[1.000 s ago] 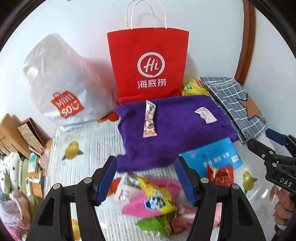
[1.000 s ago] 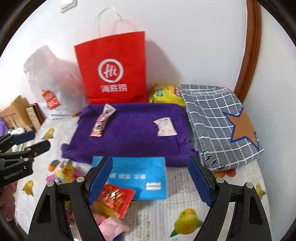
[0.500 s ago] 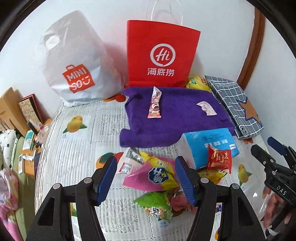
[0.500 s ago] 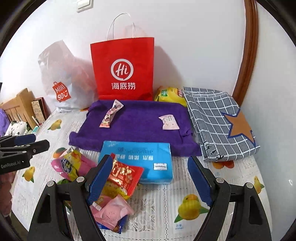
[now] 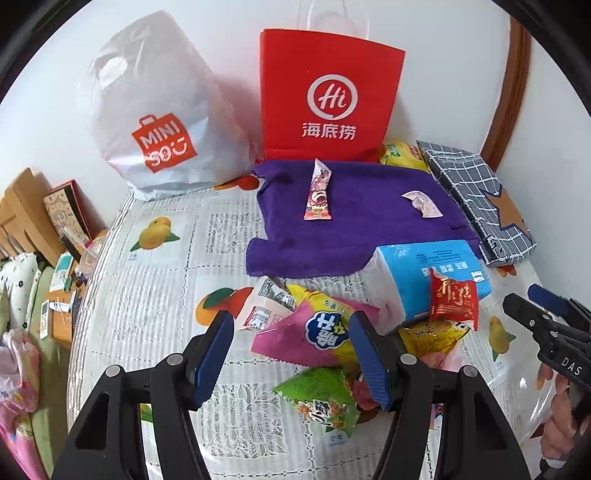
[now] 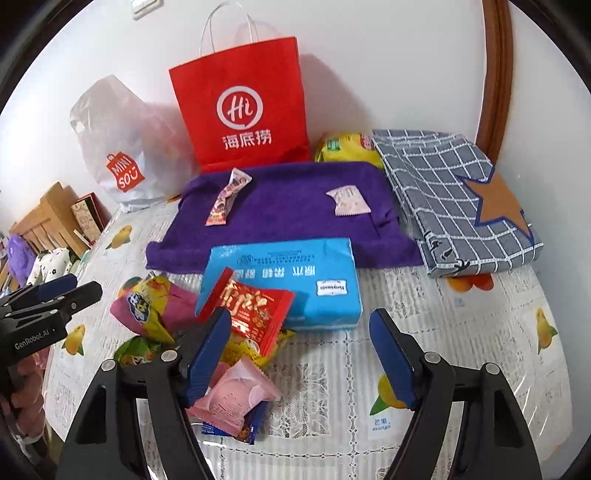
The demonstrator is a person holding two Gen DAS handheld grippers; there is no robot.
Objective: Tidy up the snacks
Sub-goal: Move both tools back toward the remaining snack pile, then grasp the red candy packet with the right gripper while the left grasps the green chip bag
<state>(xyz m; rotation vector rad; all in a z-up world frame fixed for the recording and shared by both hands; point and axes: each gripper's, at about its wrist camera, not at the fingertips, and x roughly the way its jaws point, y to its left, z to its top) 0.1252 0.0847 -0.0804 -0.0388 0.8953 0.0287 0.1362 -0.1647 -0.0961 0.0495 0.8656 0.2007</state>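
Right wrist view: blue tissue pack (image 6: 295, 280) blocks the purple towel (image 6: 288, 214); both grippers' fingers released, right just narrowing

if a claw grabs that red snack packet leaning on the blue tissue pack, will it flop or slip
The red snack packet looks like thin glossy film, so it would probably bend and crinkle, and could slide between pads. It looks flat and small, so likely light. Propped against the blue tissue pack, it may topple if nudged.

The yellow crinkly snack bag (image 6: 349, 147) at the desk's far edge is half hidden behind the folded purple towel (image 6: 295, 218). A dark-blue foil wrapper (image 6: 236, 428) lies mostly covered by the pink square packet (image 6: 236, 395), its print unreadable. The red paper bag's white handles (image 5: 338, 16) are cut off at the top edge.
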